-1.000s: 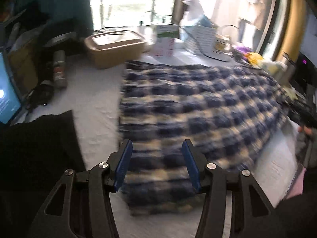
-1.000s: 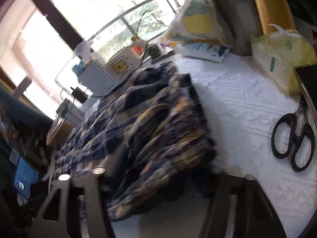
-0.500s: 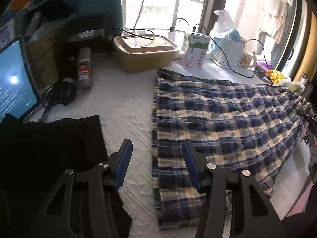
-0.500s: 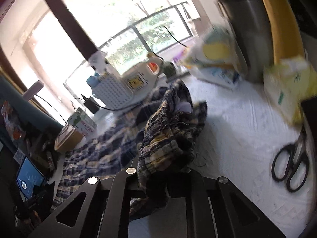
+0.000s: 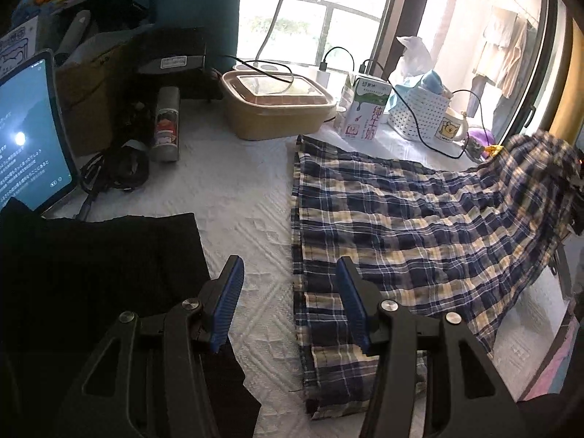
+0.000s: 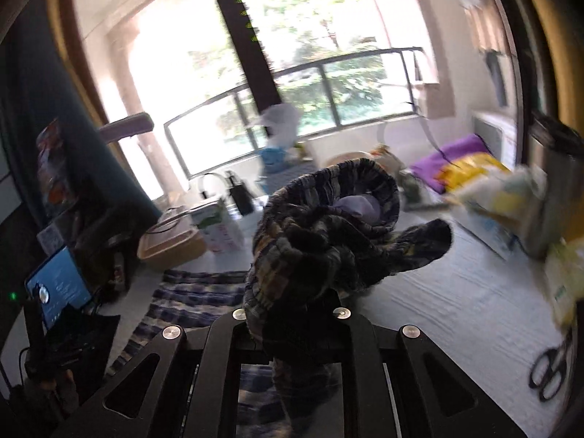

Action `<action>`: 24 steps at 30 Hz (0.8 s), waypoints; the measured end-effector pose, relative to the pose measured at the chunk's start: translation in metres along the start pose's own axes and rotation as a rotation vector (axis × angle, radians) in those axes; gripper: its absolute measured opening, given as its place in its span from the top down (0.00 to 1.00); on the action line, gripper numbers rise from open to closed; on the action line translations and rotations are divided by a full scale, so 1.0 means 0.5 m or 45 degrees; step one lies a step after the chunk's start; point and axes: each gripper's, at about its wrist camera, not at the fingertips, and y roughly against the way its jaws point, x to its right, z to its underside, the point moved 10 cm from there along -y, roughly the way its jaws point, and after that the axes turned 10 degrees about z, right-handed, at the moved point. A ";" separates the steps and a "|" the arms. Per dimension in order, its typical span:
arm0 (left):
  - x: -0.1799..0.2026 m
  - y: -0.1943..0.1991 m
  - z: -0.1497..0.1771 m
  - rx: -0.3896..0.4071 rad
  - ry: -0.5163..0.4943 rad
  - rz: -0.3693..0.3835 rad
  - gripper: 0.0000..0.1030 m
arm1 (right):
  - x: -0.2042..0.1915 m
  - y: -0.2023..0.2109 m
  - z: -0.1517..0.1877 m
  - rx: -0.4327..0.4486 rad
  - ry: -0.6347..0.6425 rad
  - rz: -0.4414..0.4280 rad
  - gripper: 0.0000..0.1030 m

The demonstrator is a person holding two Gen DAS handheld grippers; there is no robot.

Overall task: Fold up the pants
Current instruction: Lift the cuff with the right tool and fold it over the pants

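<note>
The blue, yellow and white plaid pants [image 5: 408,226] lie across the white quilted table cover [image 5: 233,182], hems toward the left. Their far right end is lifted off the table. My left gripper [image 5: 288,303] hovers open over the near hem edge, its blue pads apart, one over bare cover and one over the plaid cloth, nothing pinched. In the right wrist view my right gripper [image 6: 292,314] is shut on the bunched waistband end of the pants [image 6: 328,226], held up in the air. The cloth hides its fingertips.
A black garment [image 5: 95,277] lies at the near left. A lit tablet [image 5: 29,138], a spray can [image 5: 166,124], a tan lidded box [image 5: 273,106], a milk carton [image 5: 365,109] and a white basket [image 5: 419,113] line the back. Scissors [image 6: 551,372] lie at the right.
My right gripper closed on the waistband end and raised it off the table, bunching the cloth. The left gripper drifted left toward the hem edge, still open.
</note>
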 end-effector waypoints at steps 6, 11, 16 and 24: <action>-0.007 0.019 0.001 0.041 -0.003 0.028 0.49 | -0.134 -0.045 0.007 -0.060 0.056 -0.194 0.93; -0.031 0.037 0.002 0.072 0.034 0.039 0.49 | -0.254 -0.086 0.029 -0.115 0.177 -0.274 0.93; -0.056 0.055 0.013 0.092 0.117 0.076 0.49 | -0.362 -0.151 0.066 -0.206 0.258 -0.329 0.93; -0.108 0.081 0.029 0.119 0.176 0.032 0.49 | -0.508 -0.212 0.156 -0.354 0.454 -0.372 0.93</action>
